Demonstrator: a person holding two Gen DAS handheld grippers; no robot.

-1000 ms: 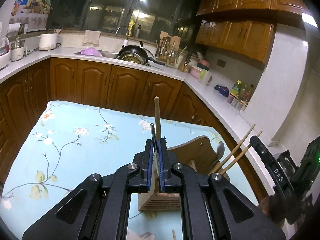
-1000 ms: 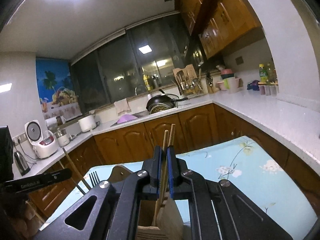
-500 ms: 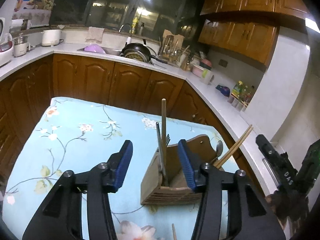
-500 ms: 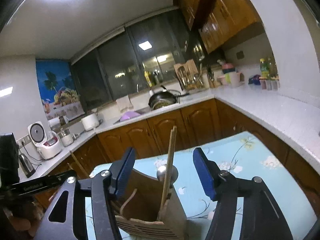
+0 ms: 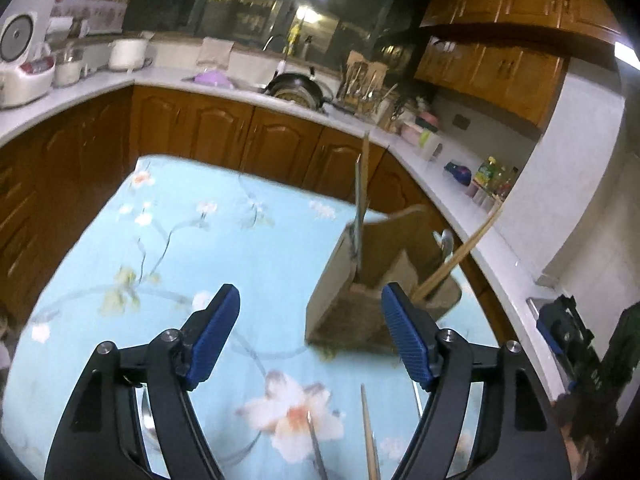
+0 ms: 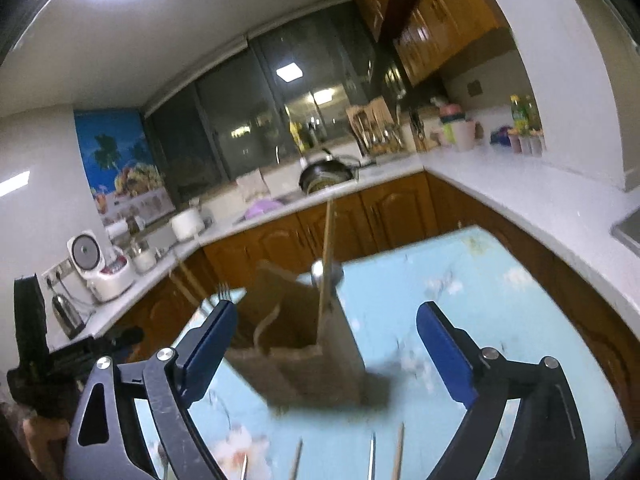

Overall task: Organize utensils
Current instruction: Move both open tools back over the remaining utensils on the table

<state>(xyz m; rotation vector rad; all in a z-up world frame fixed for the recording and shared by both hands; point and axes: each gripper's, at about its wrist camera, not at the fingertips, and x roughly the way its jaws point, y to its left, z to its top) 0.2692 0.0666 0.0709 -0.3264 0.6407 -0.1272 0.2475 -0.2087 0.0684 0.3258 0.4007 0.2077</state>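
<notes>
Jaws on both grippers, clamped a second earlier, were spreading with nothing between them. Left gripper (image 5: 310, 338) had let go of a fork (image 5: 357, 216), now standing in the wooden utensil holder (image 5: 360, 280); right gripper (image 6: 326, 354) had dropped chopsticks (image 6: 326, 276) into it. More utensils (image 6: 372, 458) lay near on the floral tablecloth (image 5: 180, 240), waiting. No writing was legible.

One wooden utensil holder (image 6: 316, 356) on one floral tablecloth (image 5: 248, 248), holding one fork (image 6: 224, 292), one spoon (image 6: 320, 272) and several chopsticks, the exact count unclear.
</notes>
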